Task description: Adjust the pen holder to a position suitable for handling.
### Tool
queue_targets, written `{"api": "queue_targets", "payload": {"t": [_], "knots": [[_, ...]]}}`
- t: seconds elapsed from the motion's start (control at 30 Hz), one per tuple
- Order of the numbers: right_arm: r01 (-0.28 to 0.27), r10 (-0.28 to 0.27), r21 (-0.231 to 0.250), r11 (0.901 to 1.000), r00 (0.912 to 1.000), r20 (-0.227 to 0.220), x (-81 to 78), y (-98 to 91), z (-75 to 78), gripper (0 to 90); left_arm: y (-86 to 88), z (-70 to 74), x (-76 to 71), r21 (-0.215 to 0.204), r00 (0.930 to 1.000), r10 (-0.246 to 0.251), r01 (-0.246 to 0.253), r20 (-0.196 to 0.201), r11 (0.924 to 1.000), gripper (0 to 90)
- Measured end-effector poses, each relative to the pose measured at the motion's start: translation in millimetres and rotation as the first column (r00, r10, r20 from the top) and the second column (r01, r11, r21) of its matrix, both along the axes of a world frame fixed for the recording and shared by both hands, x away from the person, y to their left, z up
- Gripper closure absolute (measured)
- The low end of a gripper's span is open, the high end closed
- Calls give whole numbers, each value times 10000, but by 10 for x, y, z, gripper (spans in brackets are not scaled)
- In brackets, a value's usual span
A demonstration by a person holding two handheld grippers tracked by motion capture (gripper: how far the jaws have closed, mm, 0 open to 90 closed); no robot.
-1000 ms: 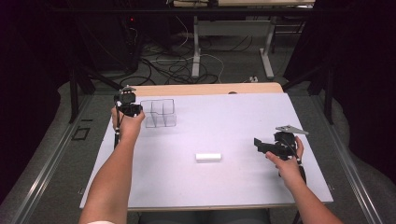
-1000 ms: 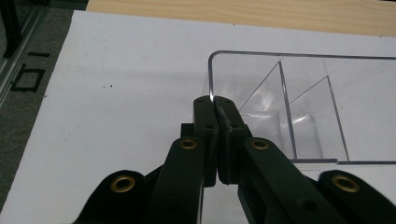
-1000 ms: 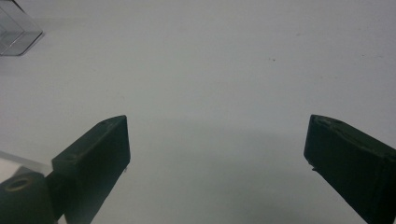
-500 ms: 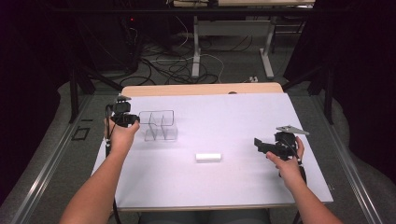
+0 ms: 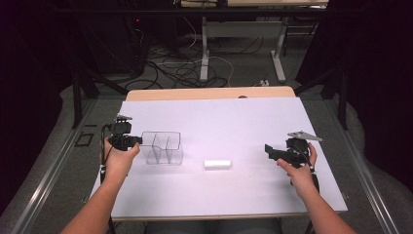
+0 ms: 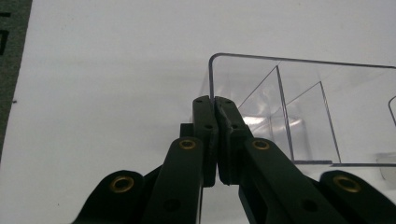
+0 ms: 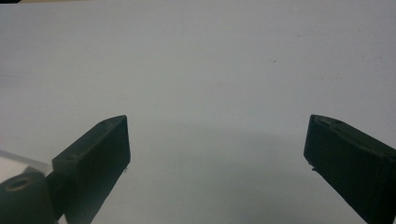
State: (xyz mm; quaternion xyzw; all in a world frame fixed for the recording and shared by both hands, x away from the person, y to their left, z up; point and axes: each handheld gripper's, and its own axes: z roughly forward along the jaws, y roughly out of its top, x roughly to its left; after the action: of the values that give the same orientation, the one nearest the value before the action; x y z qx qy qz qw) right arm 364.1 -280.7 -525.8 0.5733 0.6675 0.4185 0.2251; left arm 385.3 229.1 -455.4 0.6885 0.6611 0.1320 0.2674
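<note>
Gripping the clear divided box (image 5: 164,147), long axis across the table.

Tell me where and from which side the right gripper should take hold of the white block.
Grip the white block across its two long sides, near the middle, coming down from above. It lies flat on the table with its length running left to right, and nothing crowds it; the clear box stands apart on its left. The right gripper is already open.

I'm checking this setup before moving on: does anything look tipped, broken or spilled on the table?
Nothing stands out. The clear divided box sits upright, the left gripper shut on its wall; the white block lies flat beside it, and the right gripper is open.
</note>
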Motion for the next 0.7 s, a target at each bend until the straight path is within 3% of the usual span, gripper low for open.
{"api": "queue_targets", "payload": {"t": [0.07,0.4,0.57,0.7], "knots": [[9,-9,-20,10000,10000,-32,1,-1,-3,66,-3,-5,-22,89,10000,-1,1,22,10000,889],[49,-49,21,10000,10000,56,-12,-38,5,66,1,-24,-221,-257,9999,-125,125,30,9996,887],[77,-77,47,10000,9999,76,-16,-40,11,66,-35,-41,-346,-477,9998,-1,10,184,9989,885],[69,-69,37,10000,10000,54,-15,-26,12,66,-74,-52,-416,-363,9992,46,-32,386,9993,885]]}}
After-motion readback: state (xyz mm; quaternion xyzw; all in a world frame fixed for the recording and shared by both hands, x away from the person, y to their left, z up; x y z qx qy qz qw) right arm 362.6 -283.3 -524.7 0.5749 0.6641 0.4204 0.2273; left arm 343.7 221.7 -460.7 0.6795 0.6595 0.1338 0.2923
